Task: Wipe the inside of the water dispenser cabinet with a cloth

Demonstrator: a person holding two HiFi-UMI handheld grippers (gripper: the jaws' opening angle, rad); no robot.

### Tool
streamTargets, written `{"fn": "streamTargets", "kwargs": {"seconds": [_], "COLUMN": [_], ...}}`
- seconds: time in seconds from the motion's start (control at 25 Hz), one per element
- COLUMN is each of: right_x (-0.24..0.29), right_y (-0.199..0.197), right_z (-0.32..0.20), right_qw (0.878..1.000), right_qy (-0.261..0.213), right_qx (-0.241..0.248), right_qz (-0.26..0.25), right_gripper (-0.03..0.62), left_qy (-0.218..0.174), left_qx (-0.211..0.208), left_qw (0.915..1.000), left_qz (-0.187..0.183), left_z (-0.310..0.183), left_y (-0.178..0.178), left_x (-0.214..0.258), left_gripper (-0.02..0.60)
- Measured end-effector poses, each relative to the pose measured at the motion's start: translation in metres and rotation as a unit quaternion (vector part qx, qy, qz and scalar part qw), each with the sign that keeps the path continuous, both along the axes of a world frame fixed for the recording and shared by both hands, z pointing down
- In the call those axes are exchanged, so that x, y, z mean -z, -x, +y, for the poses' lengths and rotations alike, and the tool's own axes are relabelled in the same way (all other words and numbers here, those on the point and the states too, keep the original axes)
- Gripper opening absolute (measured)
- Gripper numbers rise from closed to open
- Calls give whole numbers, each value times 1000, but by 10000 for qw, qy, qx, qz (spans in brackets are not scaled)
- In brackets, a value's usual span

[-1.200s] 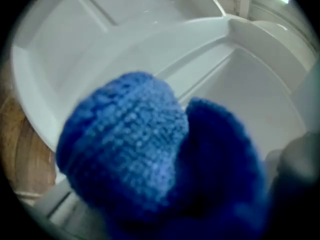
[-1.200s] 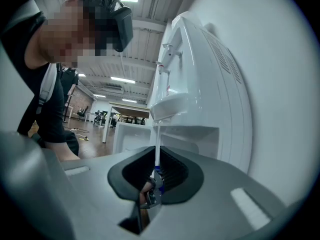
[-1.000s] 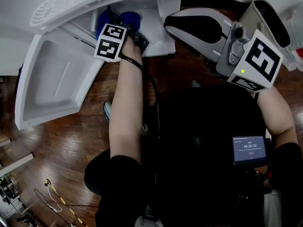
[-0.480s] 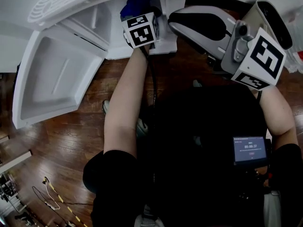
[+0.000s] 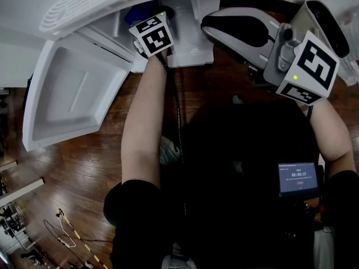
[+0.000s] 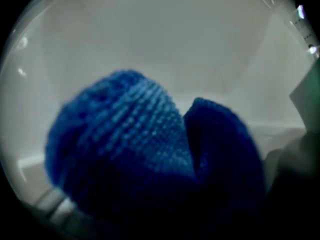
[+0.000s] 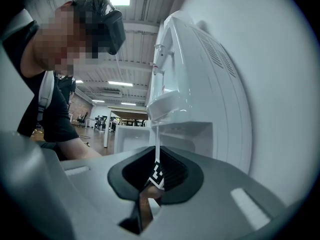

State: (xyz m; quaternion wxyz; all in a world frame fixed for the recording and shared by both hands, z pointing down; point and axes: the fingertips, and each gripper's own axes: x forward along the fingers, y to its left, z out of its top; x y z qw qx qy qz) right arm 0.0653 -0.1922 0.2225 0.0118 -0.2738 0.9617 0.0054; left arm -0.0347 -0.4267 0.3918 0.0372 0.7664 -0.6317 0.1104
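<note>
Inside the cabinet (image 5: 193, 52), with its door (image 5: 73, 94) hanging open to the left, wiping is judged to be mid-stroke. The right gripper (image 5: 224, 29), closed and empty, has stayed put outside the cabinet's right edge. The left gripper (image 5: 150, 29) has swept from the cabinet's left side toward its right and back to the middle, rolling as it went. It stays clamped on the blue cloth (image 6: 150, 154), so more of the interior is now covered.
</note>
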Motion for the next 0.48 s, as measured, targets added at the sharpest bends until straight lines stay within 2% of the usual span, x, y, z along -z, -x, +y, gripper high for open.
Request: {"fn": "streamTargets", "kwargs": {"seconds": [0.08, 0.24, 0.28, 0.36, 0.48], "right_x": [2, 4, 4, 5, 9], "right_y": [-1, -9, -11, -15, -16], "right_z": [0, 0, 0, -1, 0], "right_qw": [10000, 9999, 9999, 9997, 9997], "right_qy": [-3, -3, 2, 8, -5], "right_qx": [-9, -110, -146, -199, -197], "right_qz": [-30, -68, -79, -112, -155], "right_gripper": [31, 30, 31, 31, 30], "left_qy": [-4, -101, -93, 26, 226], "left_qx": [-43, -711, -770, -585, -28], "left_qw": [9999, 9974, 9970, 9982, 9997], "left_qz": [127, 61, 48, 87, 29], "left_z": [0, 13, 15, 16, 16], "left_y": [-5, -53, -58, -45, 3], "left_x": [6, 3, -1, -11, -15], "left_gripper": [147, 149, 149, 149, 149]}}
